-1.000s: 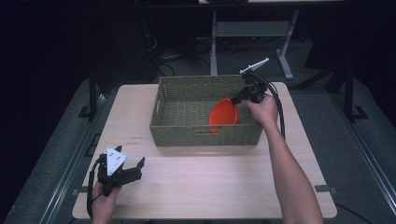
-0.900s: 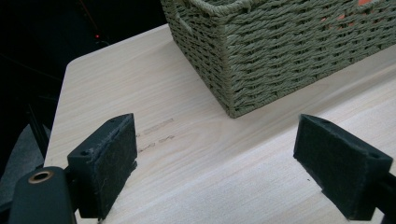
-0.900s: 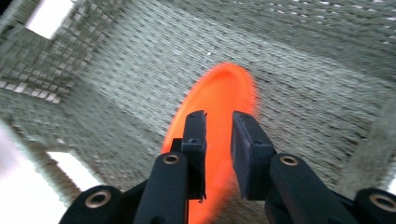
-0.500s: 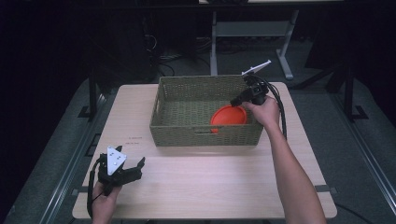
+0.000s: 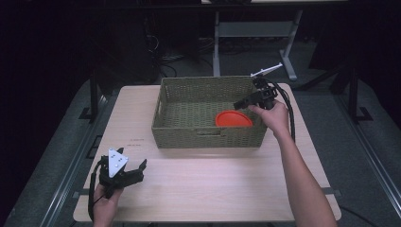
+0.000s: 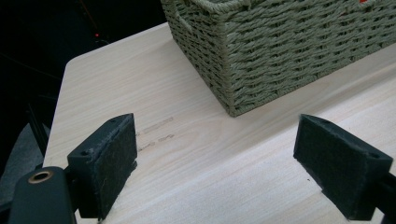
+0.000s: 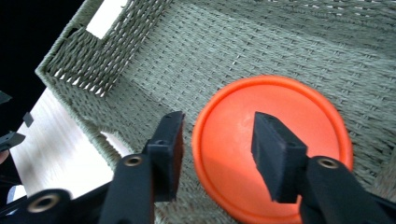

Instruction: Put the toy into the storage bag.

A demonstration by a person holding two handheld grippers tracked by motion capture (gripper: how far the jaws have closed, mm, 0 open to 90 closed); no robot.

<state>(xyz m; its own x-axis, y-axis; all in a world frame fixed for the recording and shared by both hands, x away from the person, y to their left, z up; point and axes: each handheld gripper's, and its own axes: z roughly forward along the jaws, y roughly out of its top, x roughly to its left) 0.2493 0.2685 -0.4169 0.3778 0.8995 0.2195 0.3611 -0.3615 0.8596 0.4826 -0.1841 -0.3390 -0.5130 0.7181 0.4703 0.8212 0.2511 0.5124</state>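
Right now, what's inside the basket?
An orange plate lies flat on the floor of the basket, near its right end. The right gripper hangs over it, jaws open. The near wall hides the floor just behind it.

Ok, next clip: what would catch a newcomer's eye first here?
The bright orange disc lying flat in the near right corner of the green woven basket, at the far middle of the table. The right gripper hangs just above it; its jaws have just been opening, and the disc lies below them, unpressed. The left gripper rests open at the table's near left corner.
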